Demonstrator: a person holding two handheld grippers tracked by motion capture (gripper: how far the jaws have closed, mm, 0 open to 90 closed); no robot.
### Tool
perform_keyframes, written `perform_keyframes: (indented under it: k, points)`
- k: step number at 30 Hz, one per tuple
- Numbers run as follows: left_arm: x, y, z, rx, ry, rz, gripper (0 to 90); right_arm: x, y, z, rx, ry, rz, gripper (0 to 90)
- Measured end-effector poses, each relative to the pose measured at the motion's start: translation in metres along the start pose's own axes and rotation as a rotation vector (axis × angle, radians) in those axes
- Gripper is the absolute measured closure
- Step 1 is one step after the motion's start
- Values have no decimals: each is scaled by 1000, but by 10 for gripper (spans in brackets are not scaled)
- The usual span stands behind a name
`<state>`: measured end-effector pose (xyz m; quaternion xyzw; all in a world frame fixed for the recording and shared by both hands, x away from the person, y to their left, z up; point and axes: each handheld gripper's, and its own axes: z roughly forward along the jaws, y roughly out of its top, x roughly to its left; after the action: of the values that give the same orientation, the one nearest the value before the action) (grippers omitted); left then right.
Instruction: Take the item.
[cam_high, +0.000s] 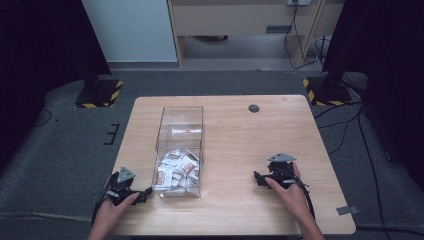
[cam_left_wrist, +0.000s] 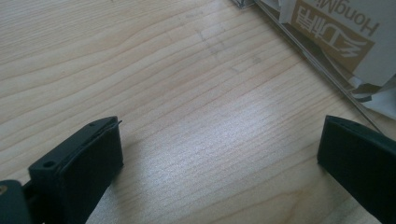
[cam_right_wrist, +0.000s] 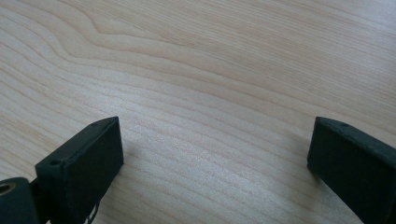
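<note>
A clear plastic box (cam_high: 180, 145) stands on the wooden table (cam_high: 240, 135), left of centre, with several white and brown sachets (cam_high: 177, 167) heaped in its near end. My left gripper (cam_high: 145, 192) rests on the table just left of the box's near corner, held by a hand, jaws wide apart over bare wood. In the left gripper view (cam_left_wrist: 219, 140) the box wall (cam_left_wrist: 322, 70) and a printed sachet (cam_left_wrist: 336, 32) show at upper right. My right gripper (cam_high: 257, 177) lies on the table to the right of the box, open, with nothing but wood between its jaws (cam_right_wrist: 215, 140).
A dark round cable port (cam_high: 254, 108) sits in the tabletop near its far edge. Black stands with yellow-striped bases (cam_high: 100, 92) flank the table on the grey floor. Cables (cam_high: 345, 130) trail on the right.
</note>
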<state>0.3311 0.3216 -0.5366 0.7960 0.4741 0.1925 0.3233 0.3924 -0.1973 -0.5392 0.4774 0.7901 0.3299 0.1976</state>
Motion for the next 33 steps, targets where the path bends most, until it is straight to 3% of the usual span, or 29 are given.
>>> perform_keyframes:
  k: [11, 12, 20, 33]
  points:
    - [0, 0, 0, 0, 0, 0, 0, 1, 1, -1, -6, 14, 9, 65]
    - [0, 0, 0, 0, 0, 1, 0, 3, 3, -3, -2, 42, 9, 76]
    - [0, 0, 0, 1, 0, 3, 0, 16, 19, -16, -48, 121, -36, 114]
    - [0, 0, 0, 1, 0, 2, 0, 25, 35, -27, -48, 166, -75, 133]
